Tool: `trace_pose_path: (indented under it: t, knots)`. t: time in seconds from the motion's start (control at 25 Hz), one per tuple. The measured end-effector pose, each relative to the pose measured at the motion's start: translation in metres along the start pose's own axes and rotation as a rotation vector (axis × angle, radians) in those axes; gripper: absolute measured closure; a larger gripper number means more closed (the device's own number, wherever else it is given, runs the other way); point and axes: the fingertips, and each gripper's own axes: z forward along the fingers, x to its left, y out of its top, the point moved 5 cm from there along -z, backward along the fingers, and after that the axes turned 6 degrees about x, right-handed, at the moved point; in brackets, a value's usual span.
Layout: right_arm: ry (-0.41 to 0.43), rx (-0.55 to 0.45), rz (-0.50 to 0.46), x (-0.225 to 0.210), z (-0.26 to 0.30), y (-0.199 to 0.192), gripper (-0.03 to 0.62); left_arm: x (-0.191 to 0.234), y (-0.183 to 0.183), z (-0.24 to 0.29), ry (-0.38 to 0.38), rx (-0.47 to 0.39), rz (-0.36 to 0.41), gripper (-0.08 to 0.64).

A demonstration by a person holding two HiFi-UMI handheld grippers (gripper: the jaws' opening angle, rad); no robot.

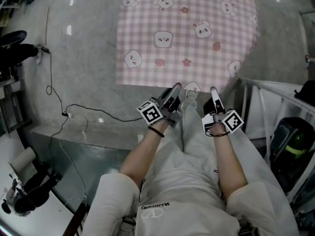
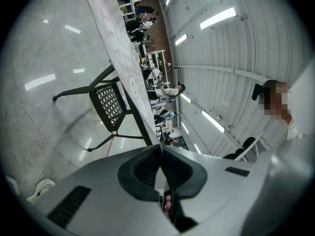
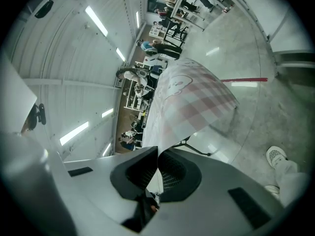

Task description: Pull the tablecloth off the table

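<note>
Soft, light tablecloth (image 1: 187,33) probably slides easily; left gripper (image 1: 173,91) and right gripper (image 1: 214,94), 2 clenched, pinch its near hem.

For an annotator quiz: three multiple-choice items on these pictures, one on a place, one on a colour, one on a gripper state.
1. Where do the left gripper and right gripper meet the tablecloth? A its near edge; B its far edge; C its middle.
2. The tablecloth is: A plain white; B blue striped; C pink checked with bunnies.
3. The jaws are: A both open; B both shut on the tablecloth; C only the left shut.
Answers: 1 A, both sit at the near hem in the head view. 2 C, pink checks and bunny faces show. 3 B, each gripper view shows jaws together on cloth.
</note>
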Motion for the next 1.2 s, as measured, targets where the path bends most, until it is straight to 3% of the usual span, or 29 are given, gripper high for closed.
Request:
trace_pose_path:
  t: [0.08,0.24,0.44,0.68,1.2]
  knots:
    - [0.044,-0.011,-0.026,0.0,-0.007,-0.003,0.581,-0.006,-0.003,-0.003,-0.031,-0.016,0.054,0.557]
    - [0.023,-0.013,-0.022,0.02,-0.021,0.0,0.581,-0.028,-0.004,-0.006,-0.026,-0.008,0.036,0.557]
    - [-0.003,-0.003,-0.003,0.02,-0.015,0.004,0.581,-0.025,0.001,-0.001,-0.004,0.013,0.014,0.557]
    - [0.03,0.003,-0.007,0.007,-0.014,-0.001,0.581,-0.016,-0.004,-0.003,-0.009,0.023,0.034,0.557]
    - [0.031,-0.011,-0.004,0.025,-0.013,0.002,0.581,-0.036,0.009,-0.001,-0.007,0.042,0.041,0.557]
